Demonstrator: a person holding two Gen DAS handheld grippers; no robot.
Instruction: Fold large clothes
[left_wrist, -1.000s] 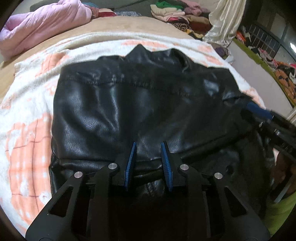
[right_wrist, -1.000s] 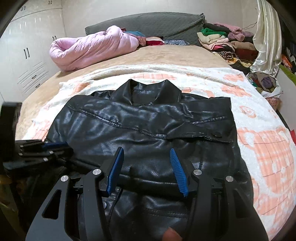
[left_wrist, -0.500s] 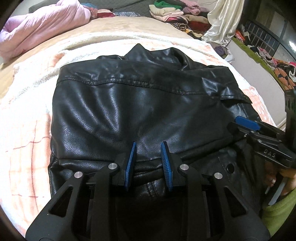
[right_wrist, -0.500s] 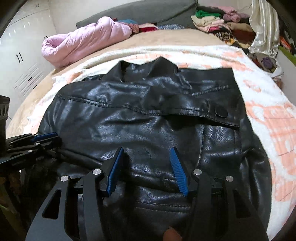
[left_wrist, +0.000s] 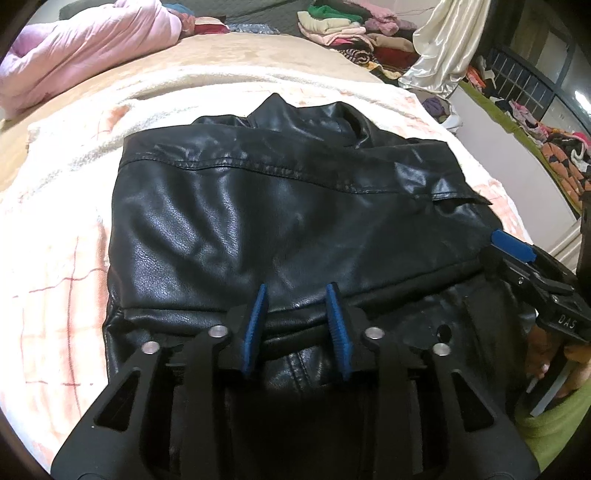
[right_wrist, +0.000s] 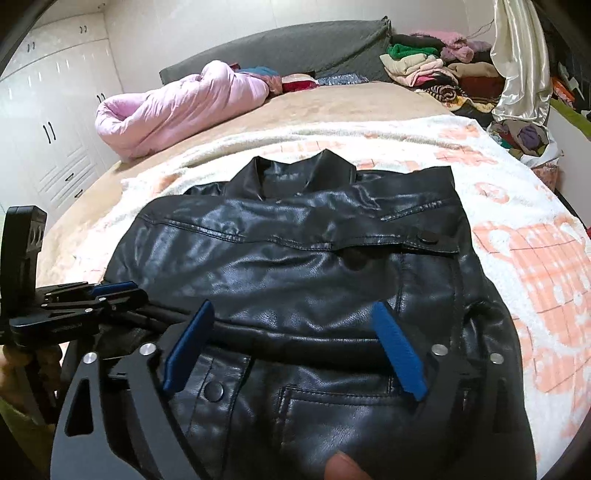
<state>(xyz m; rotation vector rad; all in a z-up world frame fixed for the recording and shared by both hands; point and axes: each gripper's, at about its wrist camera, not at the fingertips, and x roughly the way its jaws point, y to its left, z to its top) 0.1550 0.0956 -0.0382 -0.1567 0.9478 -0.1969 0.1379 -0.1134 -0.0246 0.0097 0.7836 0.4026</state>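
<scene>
Black leather-look jacket (left_wrist: 280, 229) lay on a white-and-peach fleecy blanket (right_wrist: 524, 251) over the bed, collar at the far end, near hem folded up over the body into a thick rolled edge by both claws. Left wrist view only: right claw's side marked "DAS", bare fingers (left_wrist: 543, 362) gripping its handle, green sleeve below. Right wrist view only: white wardrobe (right_wrist: 55, 122) with dark handles, grey headboard (right_wrist: 295, 48), snap button (right_wrist: 428, 236) on jacket flap, chest pocket seam, fingertip at bottom edge. Both views: pink quilt (right_wrist: 177, 107), pile of folded clothes (right_wrist: 424, 66), shiny cream curtain (left_wrist: 443, 48). Left claw (left_wrist: 297, 295) had just been opening, blue ribbed pads slightly apart, straddling the rolled edge, not visibly pinching. Right claw (right_wrist: 295, 314) had just been opening, spread wide, fold between the pads but untouched. Jacket surface glossy, creased, stitched seam across.
</scene>
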